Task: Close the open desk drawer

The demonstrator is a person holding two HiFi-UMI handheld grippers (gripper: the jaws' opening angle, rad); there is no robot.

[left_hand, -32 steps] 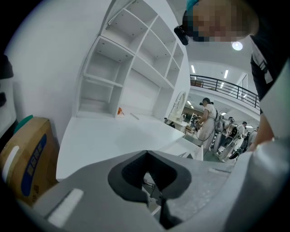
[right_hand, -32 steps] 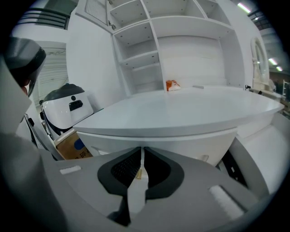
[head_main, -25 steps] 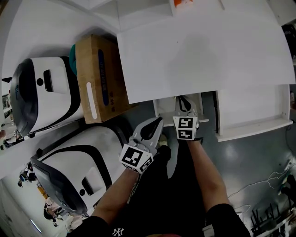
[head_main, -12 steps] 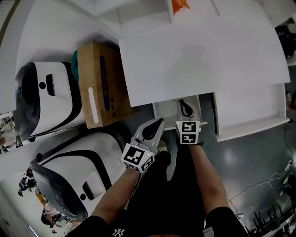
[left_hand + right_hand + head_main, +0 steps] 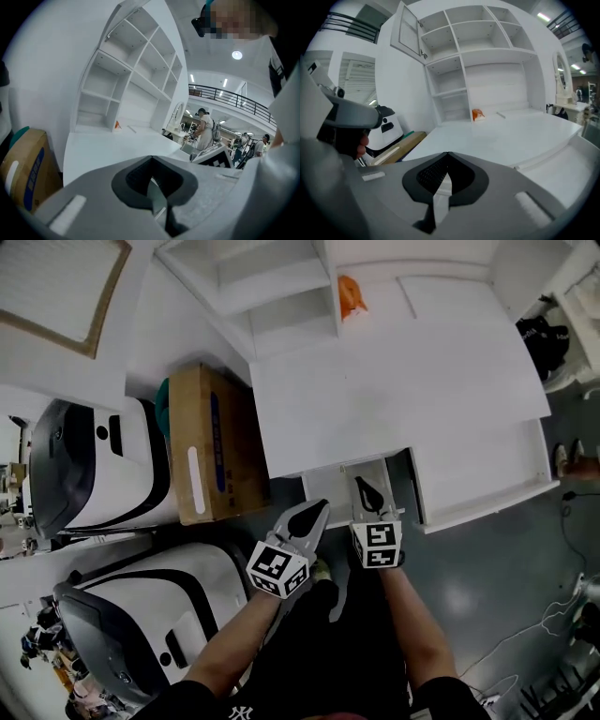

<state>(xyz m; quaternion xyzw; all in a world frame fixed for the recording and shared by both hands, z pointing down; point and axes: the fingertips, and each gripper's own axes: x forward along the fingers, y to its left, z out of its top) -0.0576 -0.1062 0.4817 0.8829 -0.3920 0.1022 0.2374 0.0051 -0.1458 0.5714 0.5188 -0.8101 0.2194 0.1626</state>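
Left gripper: grey two-jaw left gripper (image 5: pixel 317 510), jaws pressed together, empty, just short of the drawer.
Right gripper: grey two-jaw right gripper (image 5: pixel 364 486), jaws pressed together, empty, tip at the drawer front; likely the nearer tool.
Drawer: shallow white desk drawer (image 5: pixel 325 480), partly out, long axis left-right, directly ahead.
Desk: flat white desktop (image 5: pixel 394 381), beyond; the push should run towards it.

White desk (image 5: pixel 403 381) bears a small orange object (image 5: pixel 350 296) by its shelves (image 5: pixel 272 287); floor (image 5: pixel 478 577) grey.
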